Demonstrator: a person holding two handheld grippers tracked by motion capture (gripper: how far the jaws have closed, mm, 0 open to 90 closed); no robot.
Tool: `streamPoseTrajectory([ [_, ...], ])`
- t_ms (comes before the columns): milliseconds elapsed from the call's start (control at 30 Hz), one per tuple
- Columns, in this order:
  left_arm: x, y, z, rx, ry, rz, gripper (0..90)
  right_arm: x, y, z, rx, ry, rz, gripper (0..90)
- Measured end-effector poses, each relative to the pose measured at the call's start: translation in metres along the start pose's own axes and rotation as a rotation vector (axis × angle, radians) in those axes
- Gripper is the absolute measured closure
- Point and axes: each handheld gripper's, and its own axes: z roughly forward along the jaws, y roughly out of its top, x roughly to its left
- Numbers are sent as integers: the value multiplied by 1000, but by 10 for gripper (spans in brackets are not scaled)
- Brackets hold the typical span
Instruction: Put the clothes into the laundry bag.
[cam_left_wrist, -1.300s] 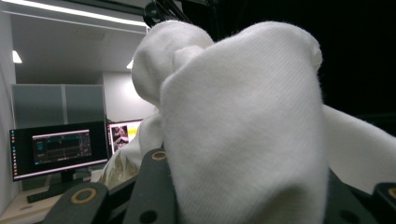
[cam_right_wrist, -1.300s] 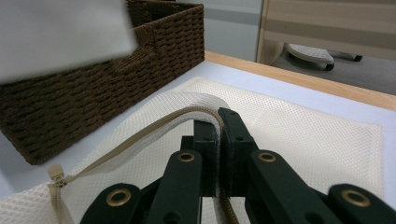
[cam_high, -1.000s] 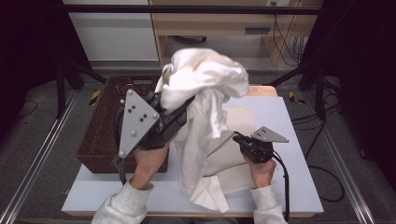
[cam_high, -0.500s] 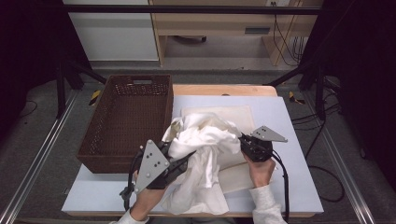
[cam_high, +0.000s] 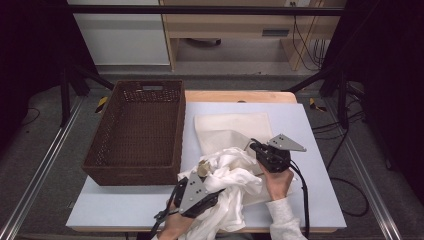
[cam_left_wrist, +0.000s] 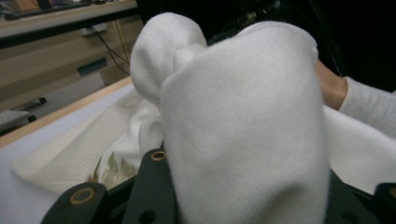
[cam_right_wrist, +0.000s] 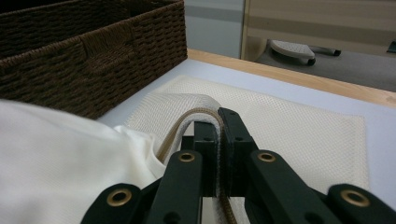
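Note:
A white garment (cam_high: 235, 175) lies crumpled at the table's front centre, partly over a cream waffle-weave cloth (cam_high: 232, 127) spread flat behind it. My left gripper (cam_high: 217, 192) sits low at the front edge, shut on a bunch of the white garment (cam_left_wrist: 243, 116), which bulges up over its jaws and hides their tips. To the right, my right gripper (cam_high: 255, 147) holds still with its jaws pressed together on a tan-trimmed fold of the cream cloth (cam_right_wrist: 289, 121); that pinched edge curls up between the pads of the right gripper (cam_right_wrist: 218, 126).
A dark brown wicker basket (cam_high: 172, 130) stands on the left half of the table, its wall close to the cloths (cam_right_wrist: 93, 51). The pale blue table top (cam_high: 305, 125) has a wooden strip along its far edge. A person's sleeve (cam_left_wrist: 369, 100) reaches in at the right.
My left gripper has come down from high above the table to its front edge, bringing the white garment with it; the garment has collapsed into a heap. The right gripper has not moved.

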Motion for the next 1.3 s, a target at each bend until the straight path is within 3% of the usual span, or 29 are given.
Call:
streamPoseTrajectory([
  [233, -9, -11, 42, 95, -46, 6, 656, 1, -2, 2, 3, -1, -10, 867],
  [333, -10, -21, 64, 175, -61, -2, 650, 1, -2, 1, -2, 8, -11, 867],
  [467, -8, -26, 76, 220, -75, -20, 631, 2, -2, -1, -3, 12, -16, 867],
  [500, -5, -27, 77, 224, -79, -46, 587, 3, -2, -1, 0, 11, -20, 866],
  [533, -5, -27, 77, 224, -79, -46, 541, 3, -2, -1, 0, 11, -20, 866],
  [567, -4, -26, 76, 225, -77, -58, 541, 3, -3, -1, 2, 11, -21, 867],
  [700, 1, -17, 61, 212, -49, -106, 283, 3, -3, -2, 6, 11, -21, 867],
  [767, 5, -12, 56, 203, -42, -113, 261, 3, -4, -3, 5, 10, -18, 867],
  [833, 8, -7, 56, 196, -38, -121, 286, 3, -4, -3, 6, 12, -21, 866],
  [900, 9, -4, 57, 168, -43, -144, 428, 4, -4, -3, 9, 12, -23, 867],
  [1033, 1, 1, 76, 189, -30, -109, 601, 5, -6, -1, 13, 16, -26, 867],
  [1133, -5, 0, 90, 204, -42, -85, 617, 5, -6, -2, 13, 14, -24, 867],
  [1233, -8, -9, 109, 265, -115, -87, 620, 3, -5, -4, 7, 19, -17, 867],
  [1300, -11, -14, 117, 273, -117, -71, 614, 3, -3, -6, -5, 32, -10, 867],
])
